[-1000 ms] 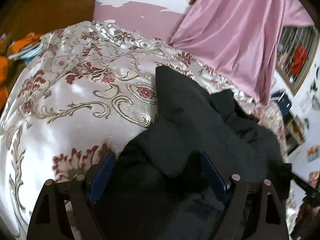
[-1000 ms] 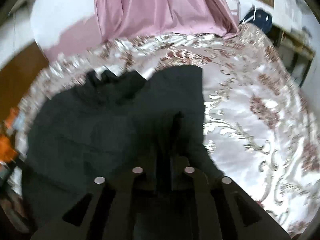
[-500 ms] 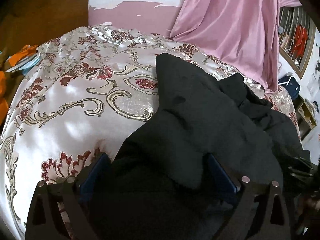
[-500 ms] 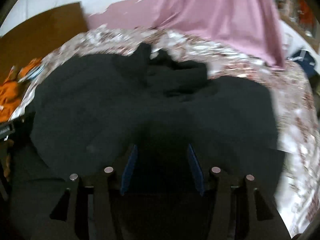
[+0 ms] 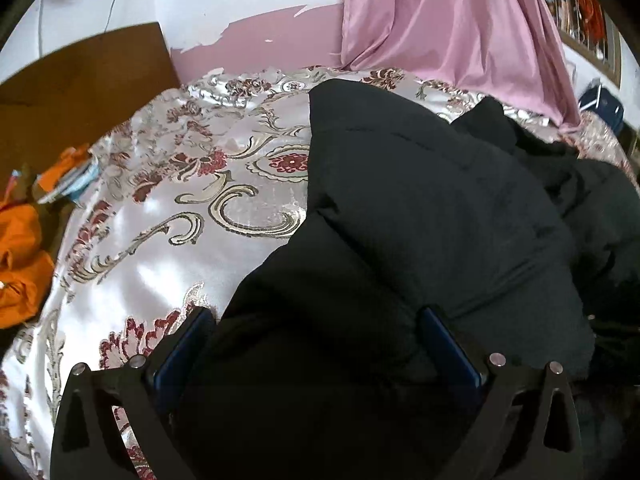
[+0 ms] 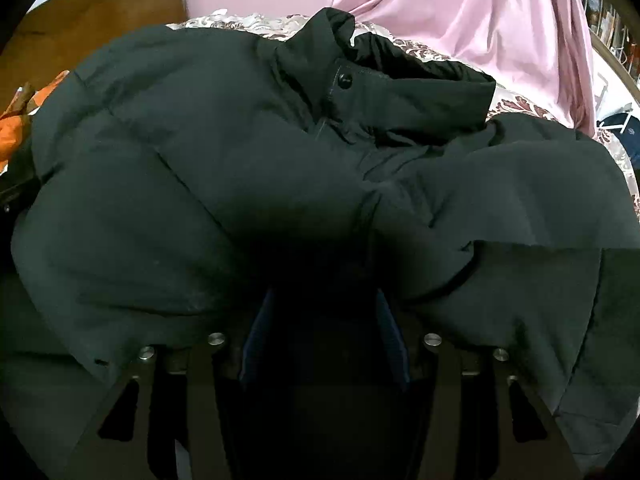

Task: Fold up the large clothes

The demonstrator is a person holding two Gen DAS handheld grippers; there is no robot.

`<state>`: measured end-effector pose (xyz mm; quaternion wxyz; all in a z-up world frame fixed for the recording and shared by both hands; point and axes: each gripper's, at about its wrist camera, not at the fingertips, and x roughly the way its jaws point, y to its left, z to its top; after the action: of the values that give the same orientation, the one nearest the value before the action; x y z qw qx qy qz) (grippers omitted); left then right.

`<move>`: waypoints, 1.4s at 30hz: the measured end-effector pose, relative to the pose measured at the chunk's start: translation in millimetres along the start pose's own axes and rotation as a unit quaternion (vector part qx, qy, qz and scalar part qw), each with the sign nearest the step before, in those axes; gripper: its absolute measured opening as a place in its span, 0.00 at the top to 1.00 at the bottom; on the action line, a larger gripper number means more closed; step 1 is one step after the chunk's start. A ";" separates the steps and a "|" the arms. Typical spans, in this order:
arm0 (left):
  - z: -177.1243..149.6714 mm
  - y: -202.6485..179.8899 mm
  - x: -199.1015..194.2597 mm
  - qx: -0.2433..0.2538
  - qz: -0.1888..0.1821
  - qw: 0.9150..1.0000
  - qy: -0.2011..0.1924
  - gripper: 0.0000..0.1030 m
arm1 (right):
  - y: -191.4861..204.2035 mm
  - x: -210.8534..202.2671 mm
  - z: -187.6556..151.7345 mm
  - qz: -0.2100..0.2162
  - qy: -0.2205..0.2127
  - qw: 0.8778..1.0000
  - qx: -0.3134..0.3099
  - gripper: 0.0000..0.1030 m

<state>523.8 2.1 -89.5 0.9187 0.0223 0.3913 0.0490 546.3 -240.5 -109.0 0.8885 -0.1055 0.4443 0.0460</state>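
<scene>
Both claws lowered | left claw [image 5: 316, 340] released, right claw [image 6: 324, 332] half-parted | jacket [image 6: 240, 152] beneath, between fingers

I am looking at a black padded jacket [image 5: 420, 216] with a black snap button [image 6: 344, 80], a silvery satin bedspread [image 5: 160, 240] patterned with dark red flowers and gold scrolls, a pink curtain [image 5: 452, 16], and orange cloth [image 5: 20, 264].

Matt black padded cloth on the jacket [image 6: 224, 152], with one glossy snap button [image 6: 344, 80]. Shiny satin with woven floral pattern on the bedspread [image 5: 168, 240]. Smooth, faintly lustrous pink curtain [image 5: 452, 20]. Matt brown wooden headboard [image 5: 80, 76]. Peeling pink wall paint [image 5: 272, 40].
</scene>
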 end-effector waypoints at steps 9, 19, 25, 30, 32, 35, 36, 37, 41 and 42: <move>0.3 11.3 -29.6 -0.043 -0.026 0.999 -0.007 0.00 | -25.3 -44.1 -9.4 0.046 -0.025 0.997 0.047 0.48; -24.2 -6.4 -136.7 -0.036 -0.117 0.992 -0.028 0.00 | -50.2 -150.6 -31.5 0.051 -0.070 0.995 0.052 0.19; -53.3 -11.9 -211.6 -0.002 -0.129 0.991 -0.042 0.00 | -52.0 -220.2 -51.7 0.064 -0.096 0.992 0.051 0.15; -72.8 -10.5 -274.8 0.025 -0.134 0.990 -0.044 0.00 | -48.3 -272.0 -75.8 0.067 -0.106 0.991 0.051 0.14; -79.0 -8.3 -296.6 0.032 -0.138 0.989 -0.041 0.00 | -46.7 -293.6 -88.4 0.074 -0.106 0.990 0.051 0.14; -83.2 -6.5 -322.3 0.044 -0.146 0.988 -0.033 0.00 | -44.3 -321.7 -104.7 0.073 -0.102 0.991 0.044 0.14; -84.1 -4.6 -333.6 0.048 -0.148 0.987 -0.031 0.00 | -44.2 -329.3 -108.5 0.073 -0.102 0.991 0.042 0.14; -84.5 -3.3 -340.1 0.050 -0.148 0.987 -0.030 0.00 | -44.0 -338.6 -113.3 0.073 -0.097 0.992 0.040 0.14; -78.5 -2.0 -364.9 0.064 -0.156 0.985 -0.026 0.00 | -43.9 -368.9 -130.8 0.093 -0.087 0.991 0.034 0.13; -76.4 -2.2 -368.7 0.068 -0.157 0.985 -0.024 0.00 | -44.3 -374.6 -134.5 0.097 -0.088 0.991 0.032 0.13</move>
<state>214.8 -39.5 121.7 0.9204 0.0242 0.3703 -0.1228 224.0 -309.8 118.5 0.9182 -0.0293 0.3741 0.1269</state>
